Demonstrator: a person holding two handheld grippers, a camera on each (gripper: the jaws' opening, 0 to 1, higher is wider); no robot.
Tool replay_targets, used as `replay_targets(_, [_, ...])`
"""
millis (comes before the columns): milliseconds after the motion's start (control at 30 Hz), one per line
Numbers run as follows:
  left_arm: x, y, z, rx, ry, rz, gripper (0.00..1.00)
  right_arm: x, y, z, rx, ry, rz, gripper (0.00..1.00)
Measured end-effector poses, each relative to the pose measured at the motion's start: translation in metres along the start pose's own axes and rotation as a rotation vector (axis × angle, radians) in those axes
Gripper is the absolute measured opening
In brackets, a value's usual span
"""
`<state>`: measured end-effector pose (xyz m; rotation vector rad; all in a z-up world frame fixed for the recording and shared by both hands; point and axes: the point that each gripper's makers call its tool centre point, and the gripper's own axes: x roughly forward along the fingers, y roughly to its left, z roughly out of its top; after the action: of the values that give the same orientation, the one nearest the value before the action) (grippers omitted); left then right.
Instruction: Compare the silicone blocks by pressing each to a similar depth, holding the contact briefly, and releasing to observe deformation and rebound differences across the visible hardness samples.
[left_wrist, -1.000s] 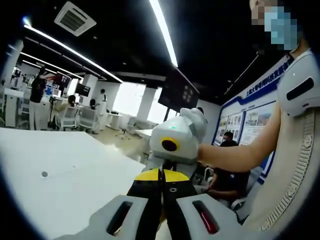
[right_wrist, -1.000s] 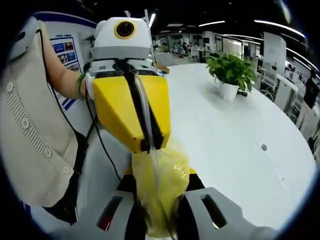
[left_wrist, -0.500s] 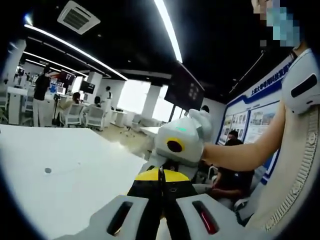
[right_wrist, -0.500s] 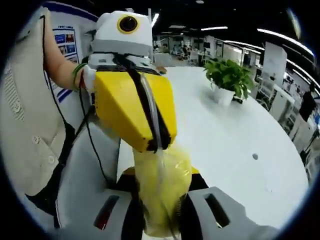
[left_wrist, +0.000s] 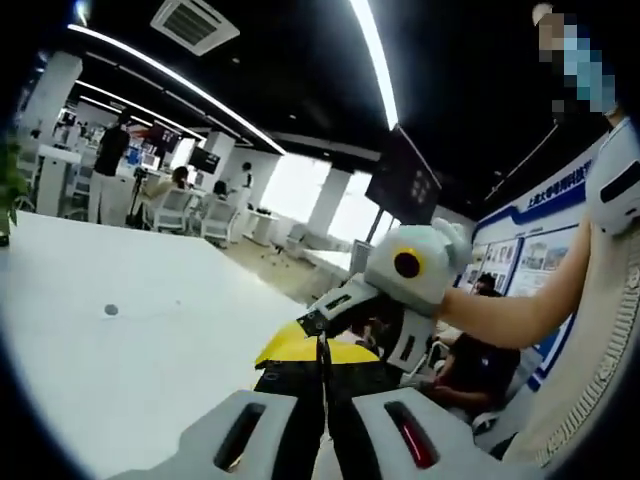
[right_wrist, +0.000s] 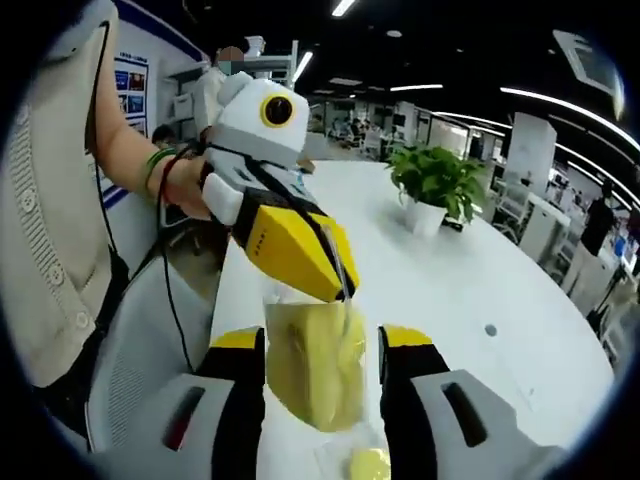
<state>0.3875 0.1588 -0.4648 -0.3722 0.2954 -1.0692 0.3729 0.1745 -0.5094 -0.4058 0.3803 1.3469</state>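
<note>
Right now the left gripper (right_wrist: 338, 290) is pinching the top of a clear bag (right_wrist: 312, 365) holding yellow blocks, while the right gripper (right_wrist: 322, 350) is standing open around it; closing slowly and evenly should be giving a comparable press.

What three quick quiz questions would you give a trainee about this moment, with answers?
1. True or false: the left tool pinches the top of the clear plastic bag that holds a yellow silicone block.
2. What stands on the white table? A) a potted green plant; B) a red mug; C) a laptop.
3. Fill in: the right tool has its jaws ___, one on each side of the bag.

Key: 1 true; 2 A; 3 apart.
</note>
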Motion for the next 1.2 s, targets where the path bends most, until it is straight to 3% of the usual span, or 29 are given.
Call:
replay_targets(100, [0.000, 0.012, -0.007, -0.030, 0.000, 0.025, 0.00, -0.006, -0.005, -0.002, 0.022, -0.010, -0.035, 0.49])
replay_targets(400, [0.006, 0.049, -0.034, -0.108, 0.004, 0.106, 0.00, -0.035, -0.008, -0.016, 0.125, -0.046, -0.129, 0.48])
replay_targets(567, [0.011, 0.076, -0.059, -0.172, 0.023, 0.160, 0.00, -0.048, -0.010, -0.031, 0.165, -0.026, -0.165, 0.49])
replay_targets(733, [0.015, 0.097, -0.074, -0.207, 0.035, 0.199, 0.00, -0.058, -0.014, -0.047, 0.193, 0.011, -0.187, 0.52])
replay_targets(1033, [0.022, 0.131, -0.100, -0.294, 0.052, 0.249, 0.00, -0.080, -0.021, -0.067, 0.218, 0.052, -0.229, 0.49])
replay_targets(1200, [0.022, 0.162, -0.111, -0.330, 0.046, 0.316, 0.00, -0.089, -0.022, -0.079, 0.246, 0.070, -0.239, 0.49])
